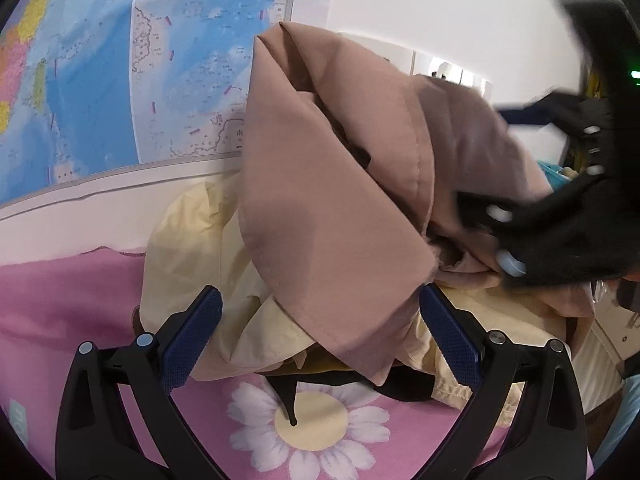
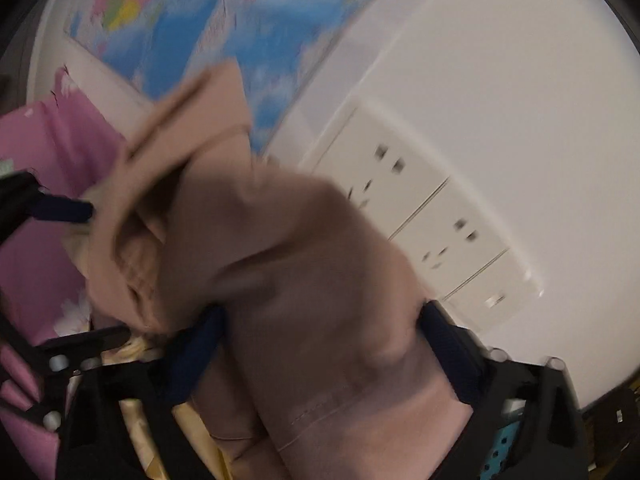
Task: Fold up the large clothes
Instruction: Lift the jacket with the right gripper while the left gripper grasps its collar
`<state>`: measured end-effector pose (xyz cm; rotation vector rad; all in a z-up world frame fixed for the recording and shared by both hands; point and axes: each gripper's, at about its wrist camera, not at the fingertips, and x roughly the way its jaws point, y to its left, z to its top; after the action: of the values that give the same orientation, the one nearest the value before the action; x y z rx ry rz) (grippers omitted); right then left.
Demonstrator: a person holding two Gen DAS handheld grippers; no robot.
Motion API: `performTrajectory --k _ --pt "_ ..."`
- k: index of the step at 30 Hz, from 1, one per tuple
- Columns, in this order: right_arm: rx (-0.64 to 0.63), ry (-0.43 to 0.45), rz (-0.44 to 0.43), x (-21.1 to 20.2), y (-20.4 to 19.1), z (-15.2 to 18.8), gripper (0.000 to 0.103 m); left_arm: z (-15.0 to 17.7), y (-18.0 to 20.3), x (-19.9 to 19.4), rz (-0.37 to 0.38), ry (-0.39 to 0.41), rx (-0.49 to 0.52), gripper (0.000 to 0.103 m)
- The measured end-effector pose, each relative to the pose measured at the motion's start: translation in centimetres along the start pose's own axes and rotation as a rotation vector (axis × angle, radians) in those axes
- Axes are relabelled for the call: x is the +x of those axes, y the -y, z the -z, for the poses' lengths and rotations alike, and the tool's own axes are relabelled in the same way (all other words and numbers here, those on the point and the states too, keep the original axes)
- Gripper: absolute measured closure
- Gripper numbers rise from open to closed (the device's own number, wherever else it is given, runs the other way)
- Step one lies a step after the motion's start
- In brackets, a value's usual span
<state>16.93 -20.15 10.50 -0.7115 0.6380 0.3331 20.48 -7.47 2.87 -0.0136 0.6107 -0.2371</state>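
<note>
Tan garment up off the bed, both grippers on it.

Left wrist view: the left gripper has its jaws spread wide, the tan garment draping between them over a cream garment on the pink floral bedspread; the right gripper is beside the tan cloth. Right wrist view, blurred: the right gripper has its jaws apart with tan cloth bunched between them; a wall map beyond.

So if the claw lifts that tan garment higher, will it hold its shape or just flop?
Likely floppy: the tan garment already drapes in soft folds between the left claw fingers. Probably light, since it hangs loosely over the cream garment. It looks smooth, so it may slip.
</note>
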Motion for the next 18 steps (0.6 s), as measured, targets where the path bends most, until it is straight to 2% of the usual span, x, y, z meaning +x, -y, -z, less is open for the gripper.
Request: performTrajectory --k 1,2,3,5,8,11,14,17,18 --pt "0.029 -0.027 -0.034 0.4 0.4 0.0 0.097 0.1 0.0 -0.1 -0.001 0.002 0.006 0.005" --pt "0.085 -0.032 -0.058 0.2 1.3 0.0 0.099 0.1 0.0 -0.2 0.002 0.007 0.01 0.005" --pt "0.153 0.02 -0.089 -1.2 2.8 0.1 0.101 0.2 -0.1 -0.3 0.005 0.013 0.011 0.005" --pt "0.248 0.126 -0.072 -4.6 5.1 0.2 0.101 0.6 -0.5 -1.0 0.002 0.023 0.005 0.005" --pt "0.374 0.264 -0.081 -10.3 8.8 0.6 0.102 0.8 -0.9 -1.7 0.04 0.056 -0.01 0.005" --pt "0.469 0.35 -0.07 -14.7 11.8 0.9 0.102 1.1 -0.4 -2.5 0.096 0.082 0.004 0.005" --pt "0.535 0.403 -0.063 -17.6 14.4 0.5 0.102 1.9 1.5 -3.5 0.205 0.106 0.065 0.005" --pt "0.566 0.45 -0.062 -19.9 15.7 0.7 0.102 3.3 4.3 -4.5 0.328 0.13 0.16 0.005" --pt "0.572 0.457 -0.061 -20.5 16.3 0.4 0.102 3.8 5.4 -4.6 0.349 0.137 0.196 0.005"
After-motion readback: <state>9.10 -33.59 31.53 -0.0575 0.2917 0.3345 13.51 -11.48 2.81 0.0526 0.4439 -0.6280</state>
